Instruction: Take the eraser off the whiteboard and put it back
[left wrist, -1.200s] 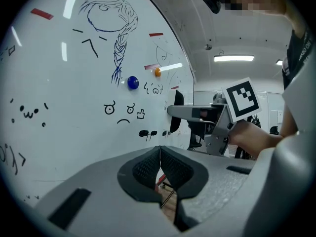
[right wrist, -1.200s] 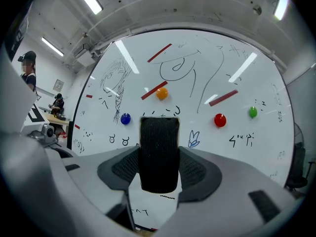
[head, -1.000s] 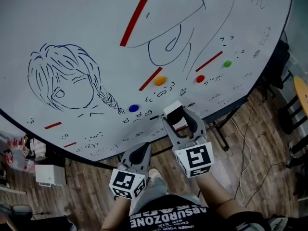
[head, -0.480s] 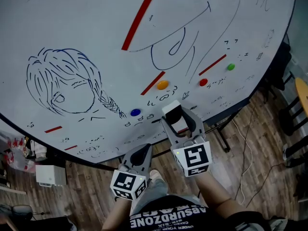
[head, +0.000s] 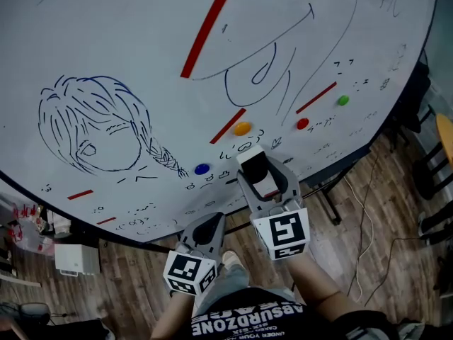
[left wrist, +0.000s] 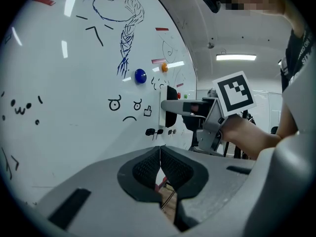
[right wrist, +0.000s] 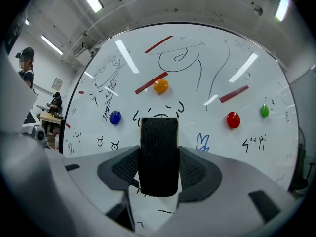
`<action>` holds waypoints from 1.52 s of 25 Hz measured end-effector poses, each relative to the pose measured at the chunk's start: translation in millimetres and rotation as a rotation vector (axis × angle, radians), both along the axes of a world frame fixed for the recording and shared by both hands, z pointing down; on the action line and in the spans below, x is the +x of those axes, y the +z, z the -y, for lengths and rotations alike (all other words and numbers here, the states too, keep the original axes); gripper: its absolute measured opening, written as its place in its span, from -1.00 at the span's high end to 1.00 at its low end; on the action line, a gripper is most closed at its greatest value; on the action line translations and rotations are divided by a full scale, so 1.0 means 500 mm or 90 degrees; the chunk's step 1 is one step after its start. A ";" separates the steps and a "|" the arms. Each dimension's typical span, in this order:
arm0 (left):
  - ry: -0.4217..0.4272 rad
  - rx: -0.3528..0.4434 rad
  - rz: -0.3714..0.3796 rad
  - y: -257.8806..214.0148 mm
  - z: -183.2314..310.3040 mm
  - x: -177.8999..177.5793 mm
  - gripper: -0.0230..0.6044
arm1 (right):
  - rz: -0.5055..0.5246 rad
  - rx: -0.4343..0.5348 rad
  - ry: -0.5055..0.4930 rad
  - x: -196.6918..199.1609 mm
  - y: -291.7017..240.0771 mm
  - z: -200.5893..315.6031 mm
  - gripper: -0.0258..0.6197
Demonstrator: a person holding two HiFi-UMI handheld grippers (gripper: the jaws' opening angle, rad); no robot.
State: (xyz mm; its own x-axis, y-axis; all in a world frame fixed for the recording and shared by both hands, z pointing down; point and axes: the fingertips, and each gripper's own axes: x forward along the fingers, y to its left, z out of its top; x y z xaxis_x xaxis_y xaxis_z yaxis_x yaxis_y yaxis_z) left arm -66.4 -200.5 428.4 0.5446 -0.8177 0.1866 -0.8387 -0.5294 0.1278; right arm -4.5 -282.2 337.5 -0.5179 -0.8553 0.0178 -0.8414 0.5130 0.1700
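The eraser, a black pad on a white back, is pinched between the pads of my right gripper, low on the whiteboard just under the orange magnet. In the right gripper view the black eraser fills the gap between the jaws of that gripper. From the left gripper view the eraser has its white side at the board; contact cannot be told. My left gripper hangs lower, below the board's edge, with its jaws shut on nothing.
Round magnets sit on the board: blue, orange, red, green. A drawn head and red strips are to the left. Stand legs and cables cross the wooden floor; a stool is at the right.
The board has slid a little down and right in the head view. Both grippers hold nearly the same places, and the grip on the eraser is unchanged.
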 end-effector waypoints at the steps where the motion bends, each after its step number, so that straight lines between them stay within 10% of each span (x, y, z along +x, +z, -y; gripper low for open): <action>1: 0.000 0.000 0.000 0.000 0.001 -0.001 0.90 | 0.000 0.001 0.001 -0.001 -0.001 0.001 0.20; 38: -0.002 0.002 -0.008 0.001 -0.024 -0.022 0.90 | 0.001 0.010 0.025 -0.008 -0.005 -0.018 0.19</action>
